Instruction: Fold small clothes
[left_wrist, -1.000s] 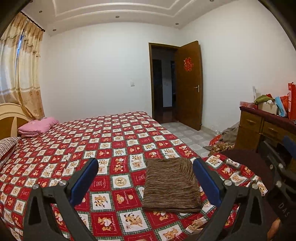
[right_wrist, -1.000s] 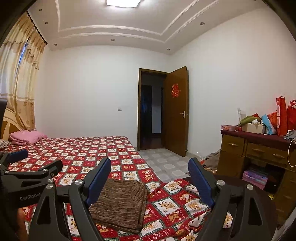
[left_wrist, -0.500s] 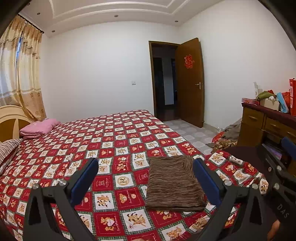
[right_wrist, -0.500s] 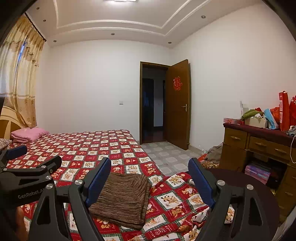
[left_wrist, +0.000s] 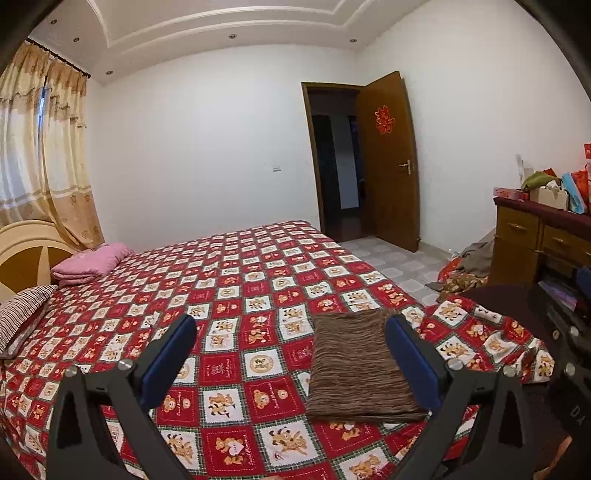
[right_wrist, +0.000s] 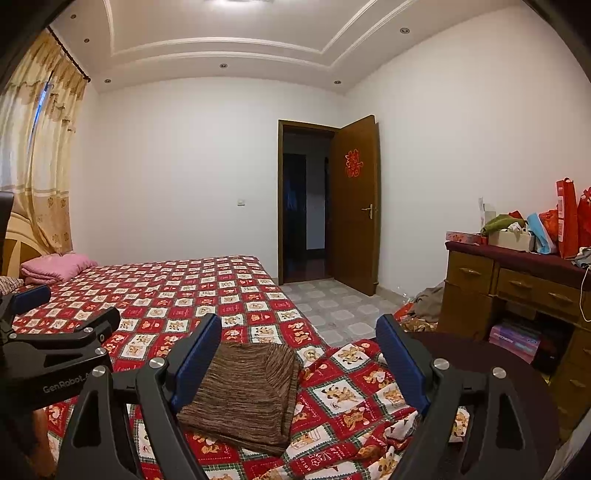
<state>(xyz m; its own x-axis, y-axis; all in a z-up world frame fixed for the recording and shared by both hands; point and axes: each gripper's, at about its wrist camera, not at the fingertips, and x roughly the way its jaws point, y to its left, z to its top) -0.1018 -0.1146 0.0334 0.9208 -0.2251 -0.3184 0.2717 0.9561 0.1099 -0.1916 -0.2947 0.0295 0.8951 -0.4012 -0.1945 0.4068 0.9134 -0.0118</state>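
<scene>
1. Both my tools are held level above the near edge of the bed, empty. My left tool (left_wrist: 290, 338) has its jaws spread wide with nothing between the pads, and my right tool (right_wrist: 299, 338) is the same — wide apart, gripping nothing.

2. The brown striped garment (left_wrist: 356, 363) lies flat on the bedspread (left_wrist: 229, 295) as a tidy rectangle, layered edges showing at its near right corner in the right view. I judge the folding of this piece done, or all but done.

3. From my left camera it sits at about 3 o'clock of centre, just inside the right finger; from the right camera (right_wrist: 245, 393) it sits at about 7 o'clock.

4. Next, I think, comes either a final press or a retreat; I would keep the jaws clear of the top layer so it isn't dragged open.

5. The bedspread is red, patterned with bears, rumpled at the near corner.

6. Beyond it — a pink folded blanket (left_wrist: 92, 260) at 9 o'clock, an open wooden door (left_wrist: 388, 162) at 1 o'clock, and a cluttered dresser (right_wrist: 513, 284) at 3 o'clock.
</scene>
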